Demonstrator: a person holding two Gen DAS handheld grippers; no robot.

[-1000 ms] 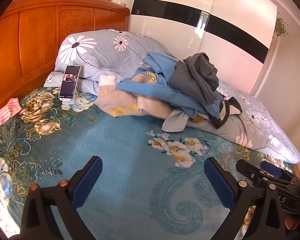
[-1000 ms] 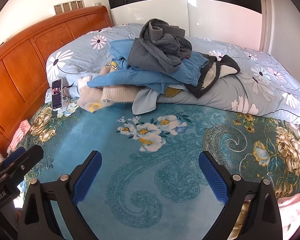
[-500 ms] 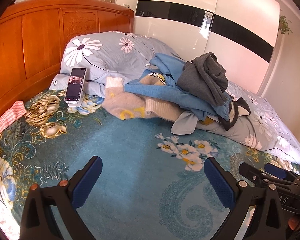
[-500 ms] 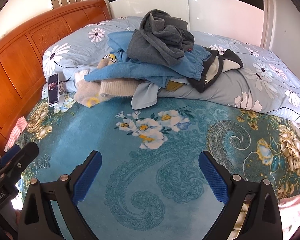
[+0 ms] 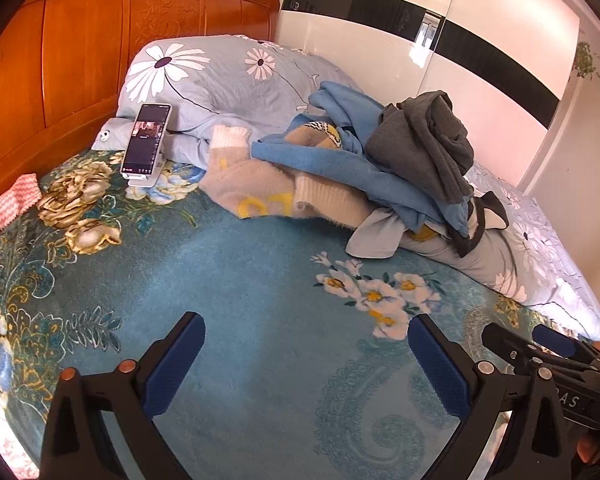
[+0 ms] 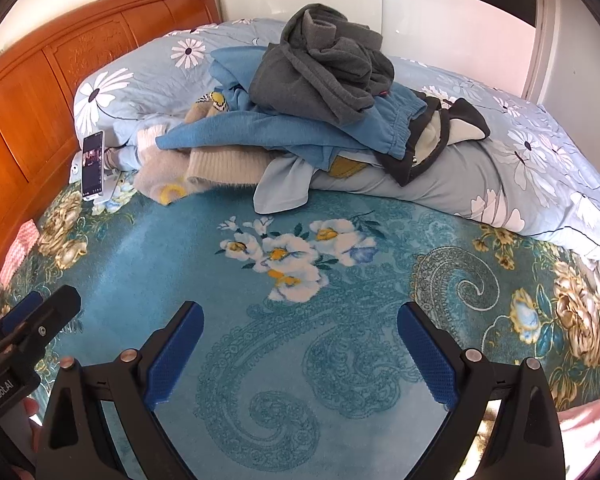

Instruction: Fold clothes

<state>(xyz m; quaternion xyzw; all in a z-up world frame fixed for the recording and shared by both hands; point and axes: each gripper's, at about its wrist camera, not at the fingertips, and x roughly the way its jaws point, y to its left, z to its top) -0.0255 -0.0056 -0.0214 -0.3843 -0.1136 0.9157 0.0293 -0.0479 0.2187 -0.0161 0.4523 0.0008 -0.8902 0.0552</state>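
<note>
— Clothes sit heaped on the rolled floral duvet at the far side of the bed, right?

— Yes. A grey sweatshirt tops the pile, on a blue garment, with a beige fuzzy sweater spilling onto the teal blanket.

— And the grippers?

— Left gripper is spread wide, grasping nothing, hovering above the blanket well short of the pile. Right gripper is the same: released, empty, just beside the left.

— Anything else there?

— A phone leans upright on a stand near the wooden headboard, beside the pillow.
</note>
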